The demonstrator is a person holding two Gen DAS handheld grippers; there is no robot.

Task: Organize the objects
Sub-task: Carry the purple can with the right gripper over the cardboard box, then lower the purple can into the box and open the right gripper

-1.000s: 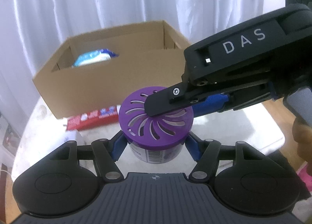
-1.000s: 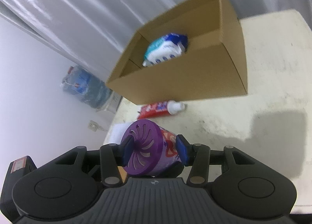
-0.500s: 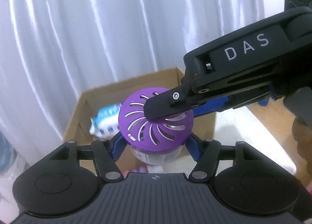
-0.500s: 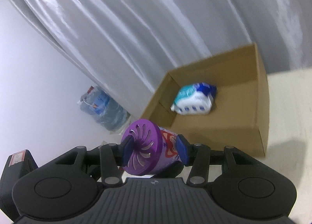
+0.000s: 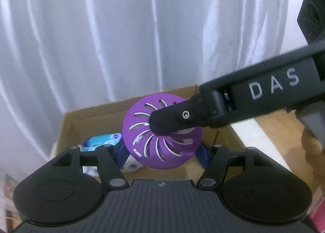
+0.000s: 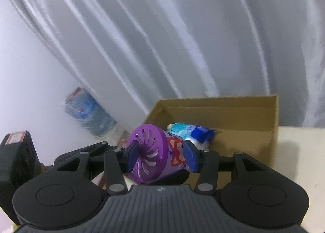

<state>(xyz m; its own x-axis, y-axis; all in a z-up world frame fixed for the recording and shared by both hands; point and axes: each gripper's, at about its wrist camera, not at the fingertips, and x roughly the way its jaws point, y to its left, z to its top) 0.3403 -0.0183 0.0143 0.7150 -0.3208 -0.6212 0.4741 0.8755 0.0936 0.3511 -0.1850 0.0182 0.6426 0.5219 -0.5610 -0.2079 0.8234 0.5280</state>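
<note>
Small purple plastic air-freshener canister with slotted vent lid and printed label (image 6: 157,153) held aloft above open brown cardboard box (image 6: 243,115), tilted, lid toward the camera in the right wrist view. Gripped twice: left gripper (image 5: 162,152) clamped across the body under the lid, right gripper (image 6: 160,156) clamped end to end, one blue pad on the lid face, the other on the base.

Handling, as judged: light, rigid shell; smooth sides likely slippery; slotted lid probably the weak part, so pressure on the lid face best kept modest. Body just under the lid rim looks the safer hold. Possibly gel or liquid inside, so best set down upright.

Blue-and-white soft plastic pack (image 6: 193,131) lying on the box floor, with free floor beside it.

Box on pale off-white tabletop (image 6: 300,143), scuffed. White pleated curtain (image 6: 162,40) behind. Large water bottle (image 6: 89,111) on the floor by the wall. Part of a hand (image 5: 310,141) at right edge of left wrist view.
</note>
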